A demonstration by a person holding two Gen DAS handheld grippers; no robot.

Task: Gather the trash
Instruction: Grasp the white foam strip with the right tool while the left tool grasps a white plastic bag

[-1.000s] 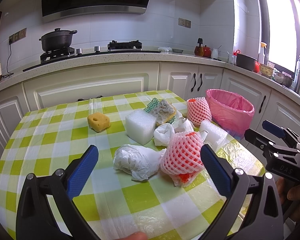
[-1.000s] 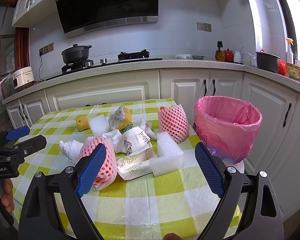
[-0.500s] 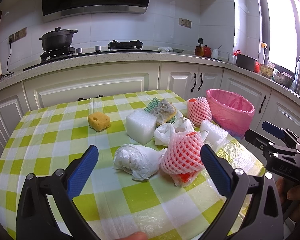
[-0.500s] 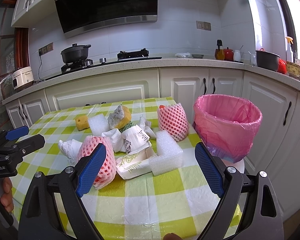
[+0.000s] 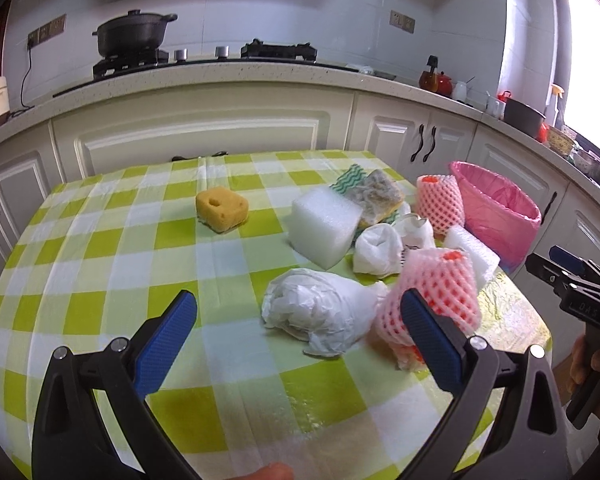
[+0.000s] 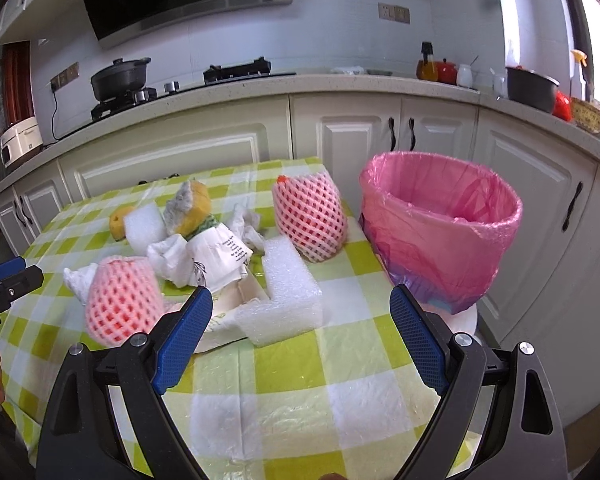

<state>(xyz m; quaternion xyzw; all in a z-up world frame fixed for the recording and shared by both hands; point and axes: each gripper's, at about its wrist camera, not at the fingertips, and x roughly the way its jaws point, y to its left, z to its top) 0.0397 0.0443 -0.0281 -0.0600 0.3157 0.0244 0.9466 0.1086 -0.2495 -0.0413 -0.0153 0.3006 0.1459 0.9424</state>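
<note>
Left gripper [image 5: 298, 322] spread, right gripper [image 6: 302, 328] spread (both empty); trash bin [image 6: 440, 236] beside table.

We hold the left gripper [image 5: 298, 334] and right gripper [image 6: 302, 328] spread wide, both pointing toward twelve o'clock.

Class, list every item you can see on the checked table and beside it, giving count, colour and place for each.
Foam fruit nets: two, pink, one near the bin, one at the pile's front left.
Foam blocks: two, white, pile's front and back.
Sponges: two, yellow, far side.
Crumpled plastic bag: one, white, front.
Lined bin: one, pink, right of the table.
Checked tablecloth: one, green and white.
Left gripper: open.
Right gripper: open.
</note>
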